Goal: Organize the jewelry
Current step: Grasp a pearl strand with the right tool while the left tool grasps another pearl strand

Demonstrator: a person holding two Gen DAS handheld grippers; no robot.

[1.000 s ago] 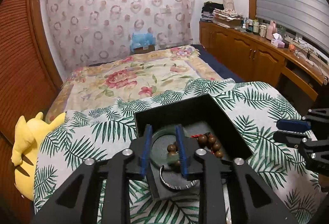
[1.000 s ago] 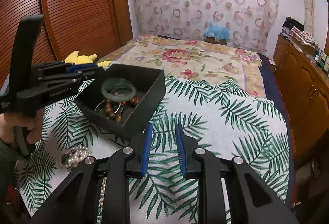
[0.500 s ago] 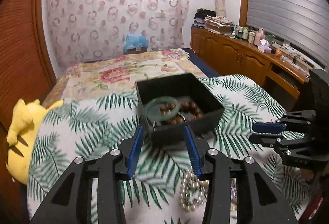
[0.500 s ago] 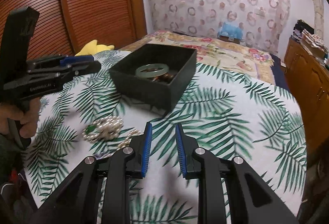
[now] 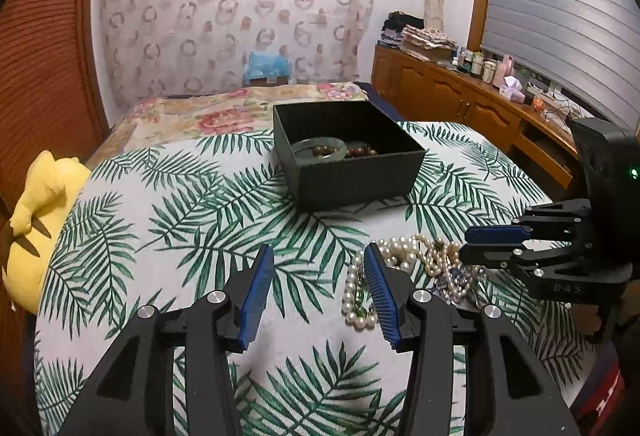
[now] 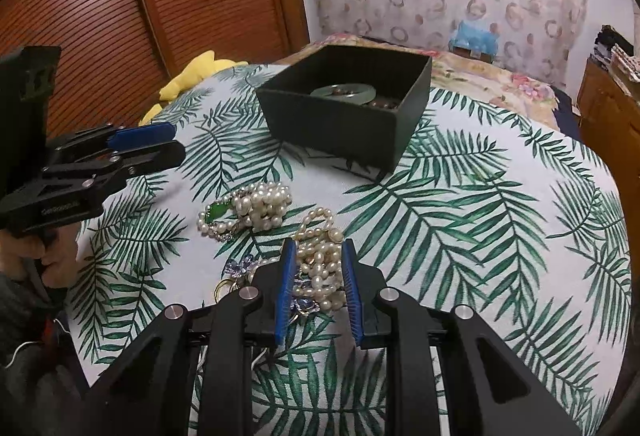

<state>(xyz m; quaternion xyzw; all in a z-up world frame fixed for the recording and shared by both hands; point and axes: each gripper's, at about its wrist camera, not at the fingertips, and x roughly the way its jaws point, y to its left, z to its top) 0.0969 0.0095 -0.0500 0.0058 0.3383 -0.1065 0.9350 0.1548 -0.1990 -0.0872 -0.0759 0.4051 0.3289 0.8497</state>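
A black open box (image 5: pixel 348 172) (image 6: pixel 344 124) stands on the palm-leaf cloth and holds a green bangle (image 5: pixel 319 149) (image 6: pixel 343 91) and brown beads (image 5: pixel 360 151). Pearl strands (image 5: pixel 404 260) (image 6: pixel 256 206) lie in a heap in front of it, with a second pearl pile (image 6: pixel 320 260) and a blue flower piece (image 6: pixel 240 268). My left gripper (image 5: pixel 318 290) is open and empty, just left of the pearls; it also shows in the right wrist view (image 6: pixel 160 144). My right gripper (image 6: pixel 316 288) is open, its jaws on either side of the near pearl pile; it also shows in the left wrist view (image 5: pixel 480 242).
A yellow plush toy (image 5: pixel 36 220) lies at the left edge of the cloth. A floral bedspread (image 5: pixel 200 116) lies beyond the box. Wooden cabinets (image 5: pixel 460 104) with bottles run along the right wall. A slatted wooden door (image 6: pixel 120 16) is on the left.
My left gripper has drawn back out of the box, leaving the bangle and beads inside, and opened wider. My right gripper has moved down and back over the pearl pile.
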